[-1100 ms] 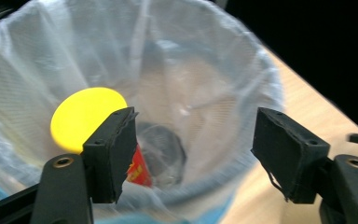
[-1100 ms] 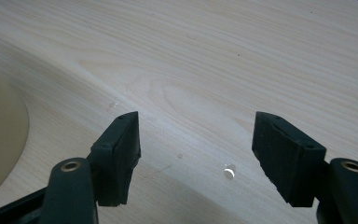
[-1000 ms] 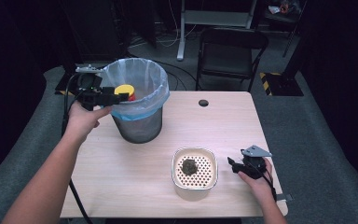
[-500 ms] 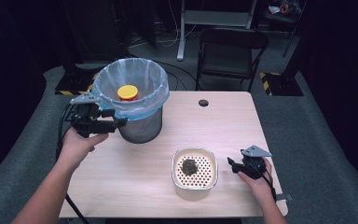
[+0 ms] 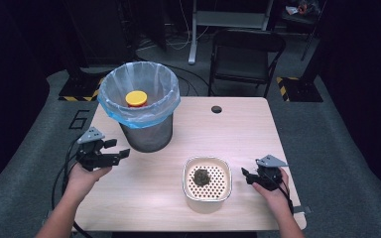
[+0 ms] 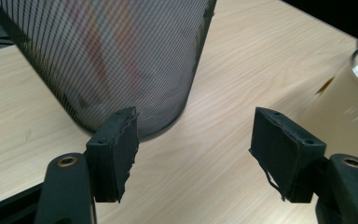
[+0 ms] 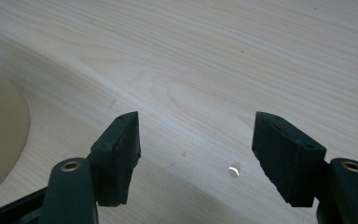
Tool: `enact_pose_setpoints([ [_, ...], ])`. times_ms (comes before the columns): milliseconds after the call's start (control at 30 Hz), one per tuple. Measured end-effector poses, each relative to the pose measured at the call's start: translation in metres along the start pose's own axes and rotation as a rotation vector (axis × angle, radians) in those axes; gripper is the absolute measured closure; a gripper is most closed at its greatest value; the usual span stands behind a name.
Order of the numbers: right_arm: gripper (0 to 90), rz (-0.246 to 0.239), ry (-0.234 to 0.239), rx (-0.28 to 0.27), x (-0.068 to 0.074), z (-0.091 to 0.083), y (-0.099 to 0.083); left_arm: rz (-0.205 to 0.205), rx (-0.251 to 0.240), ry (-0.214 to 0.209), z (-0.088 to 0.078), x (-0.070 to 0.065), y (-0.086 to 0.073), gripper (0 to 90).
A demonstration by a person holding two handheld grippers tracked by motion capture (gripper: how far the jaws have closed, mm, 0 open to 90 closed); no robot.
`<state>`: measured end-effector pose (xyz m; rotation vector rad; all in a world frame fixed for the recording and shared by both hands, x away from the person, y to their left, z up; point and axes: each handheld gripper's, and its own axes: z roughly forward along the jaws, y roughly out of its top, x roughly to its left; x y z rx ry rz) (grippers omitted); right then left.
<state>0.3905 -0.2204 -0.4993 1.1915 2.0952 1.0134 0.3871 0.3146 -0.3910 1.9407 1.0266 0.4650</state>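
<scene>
Both grippers, left (image 5: 121, 154) and right (image 5: 244, 174), fingers open and empty; the dark clump (image 5: 201, 176) in the perforated tray (image 5: 224, 184) looks light, crumbly: pinch gently mid-mass.

You are working in what looks like a lab or recording studio, not a home. Your light wooden table (image 5: 238, 129) stands on grey carpet (image 5: 327, 148), with darkness all around it. Cables (image 5: 178, 39) trail across the floor behind, past the metal foot of a stand or desk frame (image 5: 196, 29). A black folding chair (image 5: 245, 57) faces the far edge. Yellow-and-black hazard tape (image 5: 290, 82) marks spots on the floor at both sides, and a large number six (image 5: 79, 119) is marked on the carpet at your left, like a station label.
</scene>
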Motion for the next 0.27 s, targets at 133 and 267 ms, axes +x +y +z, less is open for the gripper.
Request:
enact_pose_setpoints([
  [133,31.6,0.007,-0.006,0.001,0.001,0.001,0.0,-0.038,-0.009,0.006,0.007,0.004,-0.023,30.2],
  [267,31.3,0.001,-0.009,0.009,0.0,0.001,-0.001,-0.059,0.005,0.026,0.015,0.012,-0.045,28.1],
])
